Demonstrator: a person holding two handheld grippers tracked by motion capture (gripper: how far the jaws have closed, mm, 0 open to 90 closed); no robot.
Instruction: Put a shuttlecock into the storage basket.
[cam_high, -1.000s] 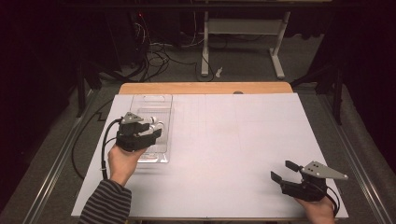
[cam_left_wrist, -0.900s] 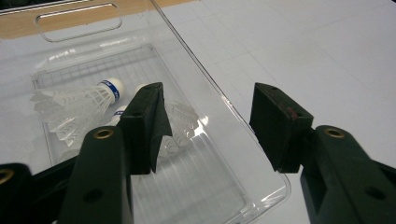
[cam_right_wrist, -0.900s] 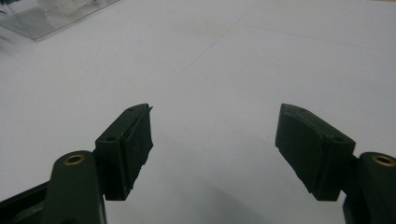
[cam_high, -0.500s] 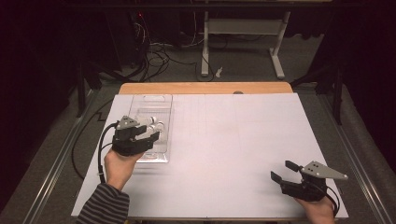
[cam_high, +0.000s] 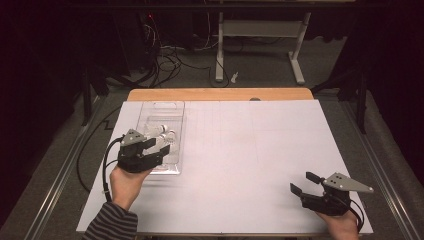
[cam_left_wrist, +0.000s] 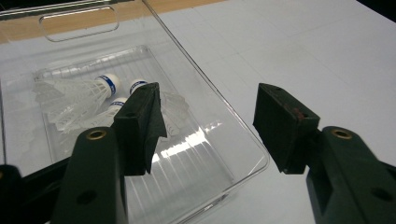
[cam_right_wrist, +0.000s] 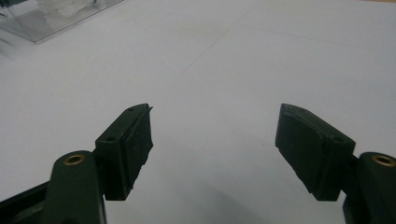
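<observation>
A clear plastic box (cam_high: 162, 107) lies at the left of the white-covered table, with three white shuttlecocks (cam_high: 161, 131) inside it. My left gripper (cam_high: 157, 146) hovers over the box's near end. In the left gripper view my left gripper (cam_left_wrist: 208, 100) is open; its jaws have just been opening, with nothing gripped between them. The shuttlecocks (cam_left_wrist: 79, 95) lie beyond the left jaw, in the box (cam_left_wrist: 187, 70). My right gripper (cam_high: 303, 182) rests near the table's front right corner. It is open over bare white surface (cam_right_wrist: 215, 116).
White paper (cam_high: 250, 150) covers the table, with a wooden strip (cam_high: 220, 94) along the far edge. A corner of the box (cam_right_wrist: 42, 18) shows far off in the right gripper view. Cables and a stand's legs (cam_high: 260, 75) are on the floor behind.
My left gripper has slid slightly left and toward the near end of the box, and its jaws stand a little wider. The right gripper has not moved.
</observation>
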